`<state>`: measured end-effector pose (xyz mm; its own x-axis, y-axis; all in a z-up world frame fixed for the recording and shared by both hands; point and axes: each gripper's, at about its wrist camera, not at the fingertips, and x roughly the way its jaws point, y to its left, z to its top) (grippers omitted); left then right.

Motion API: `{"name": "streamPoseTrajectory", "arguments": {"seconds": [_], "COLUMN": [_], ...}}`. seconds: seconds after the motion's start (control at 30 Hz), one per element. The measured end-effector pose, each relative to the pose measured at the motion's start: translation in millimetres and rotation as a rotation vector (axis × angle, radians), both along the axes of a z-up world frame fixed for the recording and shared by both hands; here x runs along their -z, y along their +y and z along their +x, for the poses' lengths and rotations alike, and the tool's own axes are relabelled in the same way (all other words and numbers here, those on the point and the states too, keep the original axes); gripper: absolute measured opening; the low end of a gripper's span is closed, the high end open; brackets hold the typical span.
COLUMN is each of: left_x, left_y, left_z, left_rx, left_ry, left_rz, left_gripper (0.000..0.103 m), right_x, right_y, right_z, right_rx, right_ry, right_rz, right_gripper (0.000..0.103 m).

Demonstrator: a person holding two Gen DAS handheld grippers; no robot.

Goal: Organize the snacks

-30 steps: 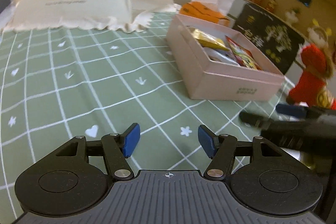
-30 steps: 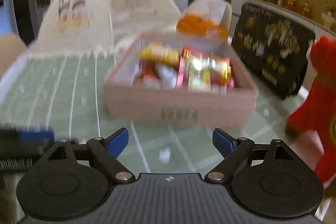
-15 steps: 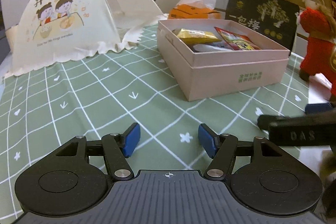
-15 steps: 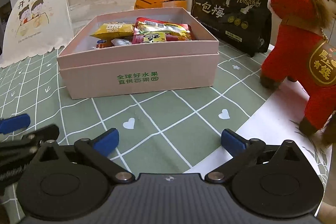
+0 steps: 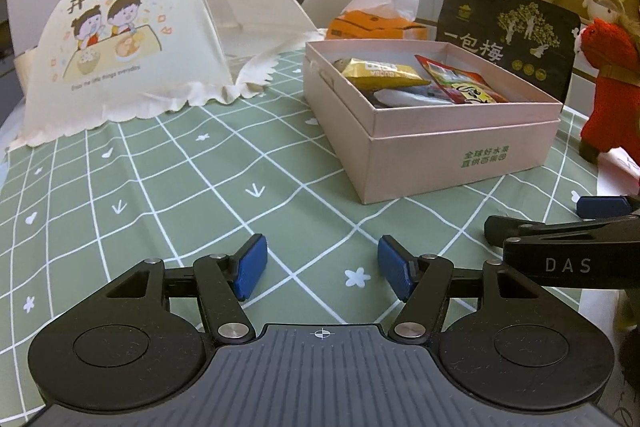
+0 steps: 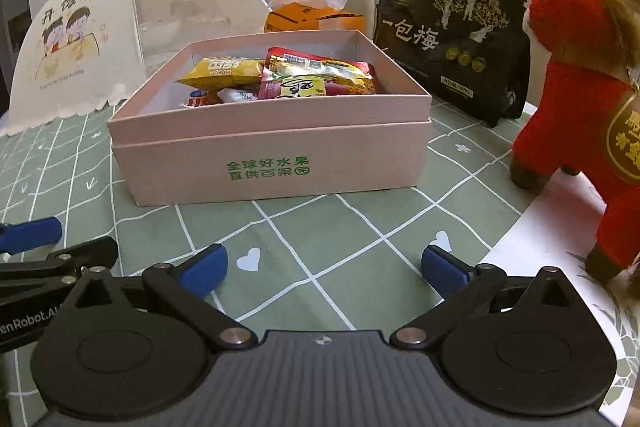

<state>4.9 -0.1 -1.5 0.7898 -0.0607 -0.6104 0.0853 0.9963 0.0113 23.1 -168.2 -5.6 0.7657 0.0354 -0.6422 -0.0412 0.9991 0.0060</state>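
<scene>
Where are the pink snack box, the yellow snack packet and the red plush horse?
pink snack box (image 6: 276, 155): right wrist view, on its front wall.
yellow snack packet (image 6: 222, 70): right wrist view, on its printed face.
red plush horse (image 6: 568, 123): right wrist view, on its body.

plush horse (image 6: 576, 131) cropped, lower snacks (image 6: 216, 95) hidden

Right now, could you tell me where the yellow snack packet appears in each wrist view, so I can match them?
Left wrist: the yellow packet lies in the pink box, upper middle, right of centre.
Right wrist: it lies in the box's back left, upper middle, left of centre.
Shared landmark: the orange tissue box behind the pink box.
</scene>
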Motion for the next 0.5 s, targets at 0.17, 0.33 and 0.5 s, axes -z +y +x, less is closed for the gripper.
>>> {"name": "streamPoseTrajectory", "arguments": {"seconds": [0.17, 0.33, 0.5], "left_x": [-0.6, -0.7, -0.8], "left_y": [0.7, 0.3, 0.2], "left_z": [1.7, 2.8, 2.9], "left_rx": [-0.004, -0.006, -0.006], "left_ry": [0.001, 0.002, 0.002], "left_rz": [-0.005, -0.005, -0.005], "left_gripper": [0.068, 0.068, 0.068], "right_x": [0.4, 0.2, 0.4], "right_y": [-0.2, -0.1, -0.1], "right_z": [-0.1, -0.1, -0.2], "right_rx": [0.000, 0.000, 0.000], "right_ry": [0.000, 0.000, 0.000], "right_rz": [0.002, 0.002, 0.002], "right_gripper": [0.103, 0.103, 0.103]}}
